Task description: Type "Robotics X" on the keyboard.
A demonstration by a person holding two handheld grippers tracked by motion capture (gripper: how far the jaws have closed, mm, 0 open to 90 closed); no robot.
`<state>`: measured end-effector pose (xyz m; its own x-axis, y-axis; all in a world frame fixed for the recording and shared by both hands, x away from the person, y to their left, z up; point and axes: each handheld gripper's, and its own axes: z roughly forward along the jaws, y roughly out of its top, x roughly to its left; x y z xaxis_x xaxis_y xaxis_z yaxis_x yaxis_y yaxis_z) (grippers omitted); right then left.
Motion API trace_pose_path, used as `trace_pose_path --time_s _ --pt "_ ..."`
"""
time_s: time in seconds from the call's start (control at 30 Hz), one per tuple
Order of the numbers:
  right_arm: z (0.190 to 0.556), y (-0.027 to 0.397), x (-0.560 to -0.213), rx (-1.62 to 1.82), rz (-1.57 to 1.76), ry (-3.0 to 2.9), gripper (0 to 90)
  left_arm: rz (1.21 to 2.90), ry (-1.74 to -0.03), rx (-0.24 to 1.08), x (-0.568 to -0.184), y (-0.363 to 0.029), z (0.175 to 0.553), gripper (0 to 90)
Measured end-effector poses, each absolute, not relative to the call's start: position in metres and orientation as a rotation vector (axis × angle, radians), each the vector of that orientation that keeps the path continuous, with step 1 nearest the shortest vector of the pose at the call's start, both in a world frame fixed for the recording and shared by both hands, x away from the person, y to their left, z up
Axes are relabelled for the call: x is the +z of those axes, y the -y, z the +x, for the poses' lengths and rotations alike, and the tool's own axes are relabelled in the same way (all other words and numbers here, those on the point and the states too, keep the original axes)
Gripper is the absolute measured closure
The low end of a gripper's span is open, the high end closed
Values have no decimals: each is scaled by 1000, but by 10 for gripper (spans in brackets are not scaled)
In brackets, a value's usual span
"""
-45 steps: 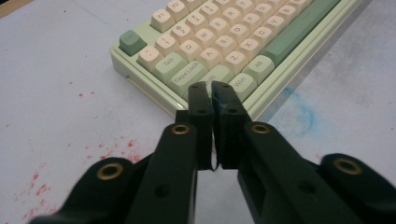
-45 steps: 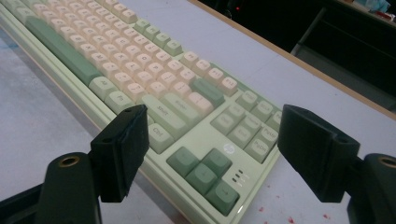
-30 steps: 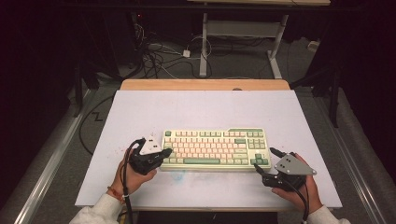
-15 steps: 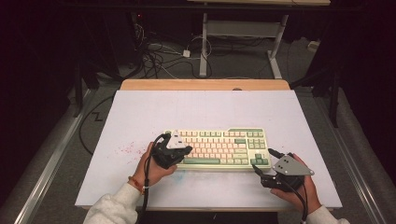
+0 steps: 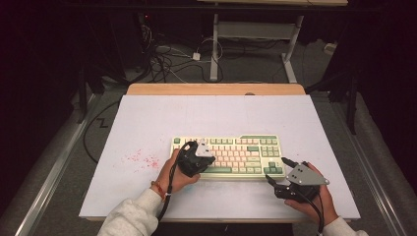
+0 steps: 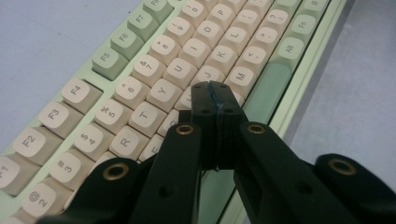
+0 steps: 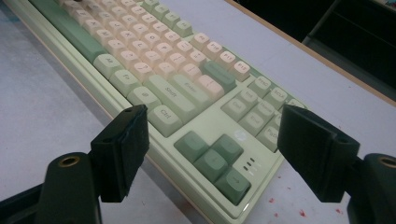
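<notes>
High view: a cream and pale-green mechanical keyboard (image 5: pixel 231 156) is seen lying flat on the near half of a white-topped table (image 5: pixel 216 118), its long side running across the table, with a scatter of small red specks (image 5: pixel 140 159) on the white surface to its left. The left gripper (image 5: pixel 209 158) is held over the left part of the keyboard, above the letter keys, with the grey three-cornered plate on top and the black cable trailing back along the sleeve. The right gripper (image 5: pixel 275 171) is held just off the keyboard's near right corner, its tips pointed toward the arrow keys.

From the left gripper view, the two black jaws of that gripper (image 6: pixel 215 93) are seen pressed together with nothing between them, the joined tips poised over the middle letter rows close to the pale-green space bar (image 6: pixel 266 91); whether the tips touch a keycap cannot be told. The function keys run off toward the upper left of that view.

From the right gripper view, the jaws of that gripper (image 7: pixel 212 140) are spread wide and nothing is held; the dark-green arrow keys (image 7: pixel 215 161) and the keyboard's corner are framed between them, with no contact seen. The wooden edge strip (image 5: pixel 216 89) of the table is seen along the far side, and cables (image 5: pixel 167 59) lie on the grey floor beyond
</notes>
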<state>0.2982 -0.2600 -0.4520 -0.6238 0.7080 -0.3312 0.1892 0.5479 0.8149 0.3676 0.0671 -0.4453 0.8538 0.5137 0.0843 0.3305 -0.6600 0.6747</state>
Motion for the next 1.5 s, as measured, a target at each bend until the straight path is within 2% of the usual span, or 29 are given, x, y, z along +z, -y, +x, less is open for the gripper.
trace_pose_path --time_s 0.47,0.67,0.9,1.03,1.17,1.2,1.23,1.5 --pt "299 258 -454 998 712 -2140 252 2396 -606 353 -453 -59 372 871" --pt "298 260 -452 1004 712 -2128 251 2328 -592 400 -438 -70 367 856" --pt "299 260 -451 1006 717 -2123 252 2281 -591 455 -429 -90 362 790" --pt "299 261 -450 1009 721 -2117 252 2277 -567 514 -426 -101 357 726" --pt "299 261 -450 1010 729 -2119 252 2257 -577 548 -426 -110 354 592" --pt "299 261 -450 1011 733 -2123 252 2245 -581 540 -426 -112 353 514" --pt "299 261 -450 1011 733 -2123 252 2232 -578 560 -426 -114 351 514" --pt "300 262 -450 1010 740 -2121 252 2182 -603 657 -430 -132 340 282"
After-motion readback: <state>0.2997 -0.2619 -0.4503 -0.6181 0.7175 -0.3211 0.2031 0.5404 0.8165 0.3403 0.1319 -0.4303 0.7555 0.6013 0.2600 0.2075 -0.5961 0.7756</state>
